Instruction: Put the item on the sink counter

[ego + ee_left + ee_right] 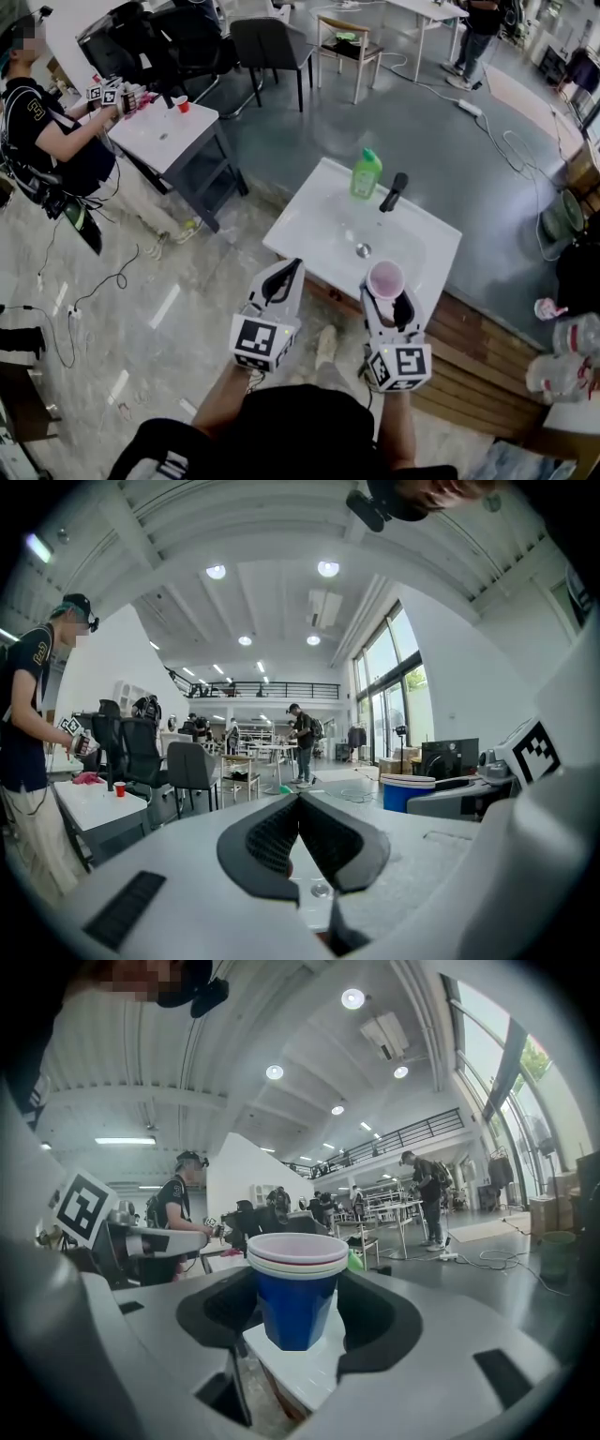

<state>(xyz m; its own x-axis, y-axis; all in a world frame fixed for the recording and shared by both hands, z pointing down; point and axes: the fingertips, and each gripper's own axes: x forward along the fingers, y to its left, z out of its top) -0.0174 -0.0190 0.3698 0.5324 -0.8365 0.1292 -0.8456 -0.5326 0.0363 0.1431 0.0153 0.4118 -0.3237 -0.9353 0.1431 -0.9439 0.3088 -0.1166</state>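
Observation:
My right gripper (386, 292) is shut on a stack of cups (385, 278), blue outside with white rims, held upright just above the near edge of the white sink counter (300, 225). The right gripper view shows the cups (298, 1290) between the dark pads (389, 1321), with the counter's corner under them. To the left, my left gripper (291, 270) is shut with nothing in it, near the counter's front edge. Its pads (267, 841) meet at the tips. On the counter stand a black faucet (394, 191) and a green bottle (366, 173) behind the basin's drain (364, 249).
A seated person (52, 131) with grippers works at a small white table (164, 136) bearing a red cup (183, 105). Dark chairs (272, 47) stand behind. A wooden platform (478, 347) runs under the sink's right side, with plastic bottles (562, 361) on it. Cables (525, 150) lie on the floor.

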